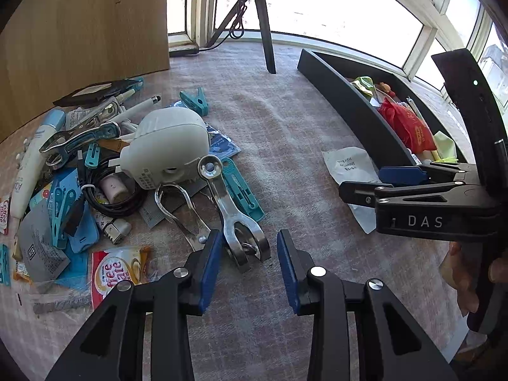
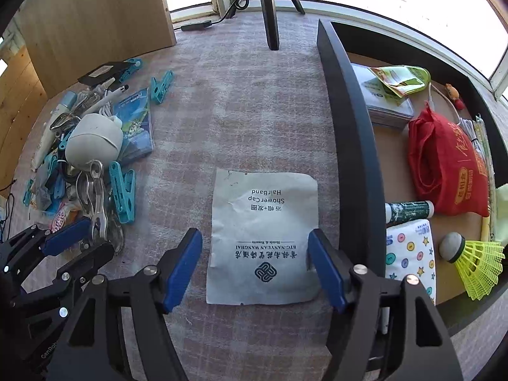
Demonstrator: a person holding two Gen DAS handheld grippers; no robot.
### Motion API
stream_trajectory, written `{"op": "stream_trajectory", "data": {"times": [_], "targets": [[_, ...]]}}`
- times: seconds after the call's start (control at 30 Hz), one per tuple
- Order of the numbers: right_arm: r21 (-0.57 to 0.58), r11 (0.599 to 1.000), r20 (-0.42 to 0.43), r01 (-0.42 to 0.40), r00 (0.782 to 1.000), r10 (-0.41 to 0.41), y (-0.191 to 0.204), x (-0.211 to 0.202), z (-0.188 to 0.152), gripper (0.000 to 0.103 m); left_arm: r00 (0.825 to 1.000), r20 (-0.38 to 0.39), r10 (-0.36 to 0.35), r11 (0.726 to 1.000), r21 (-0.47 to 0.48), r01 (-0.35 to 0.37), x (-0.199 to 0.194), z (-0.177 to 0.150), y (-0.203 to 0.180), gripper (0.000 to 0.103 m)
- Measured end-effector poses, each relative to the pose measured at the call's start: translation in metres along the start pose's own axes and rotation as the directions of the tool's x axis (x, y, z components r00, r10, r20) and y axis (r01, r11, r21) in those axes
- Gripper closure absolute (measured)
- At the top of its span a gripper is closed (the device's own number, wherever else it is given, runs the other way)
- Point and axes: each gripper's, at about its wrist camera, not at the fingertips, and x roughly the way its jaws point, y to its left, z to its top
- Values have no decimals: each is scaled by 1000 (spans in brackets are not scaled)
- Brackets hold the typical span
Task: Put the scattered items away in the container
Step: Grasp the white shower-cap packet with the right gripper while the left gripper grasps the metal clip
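In the left wrist view my left gripper (image 1: 249,254) is open, its blue pads on either side of the handle end of a silver metal clip (image 1: 228,206), with a gap on the right side. The clip lies at the edge of a pile holding a grey-white charger (image 1: 171,146), teal pegs and sachets. My right gripper (image 2: 255,254) is open, pointing down at a white shower-cap sachet (image 2: 263,231) that lies flat on the cloth, one pad at each side edge. Just right of the sachet stands the black container (image 2: 349,127).
The container holds a red bag (image 2: 444,165), a yellow shuttlecock (image 2: 476,260), a tissue pack (image 2: 409,254) and a card stack. A tripod leg (image 2: 270,9) stands at the back, and a wooden panel (image 2: 95,16) rises behind the pile. A hand (image 1: 460,273) grips the right tool.
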Motion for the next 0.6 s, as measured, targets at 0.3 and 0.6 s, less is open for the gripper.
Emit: {"op": "stream_trajectory", "data": {"times": [0.3,0.6], "targets": [[-51,997,-1,49,999,-50,11,3,-6,39,1000,8,-13,1000,-9,13,0,0,5,76],[21,998,7,-52,999,51,-1,-6,-7,47,997,21,-69,989,-132,71,-15,-6,38,103]]}}
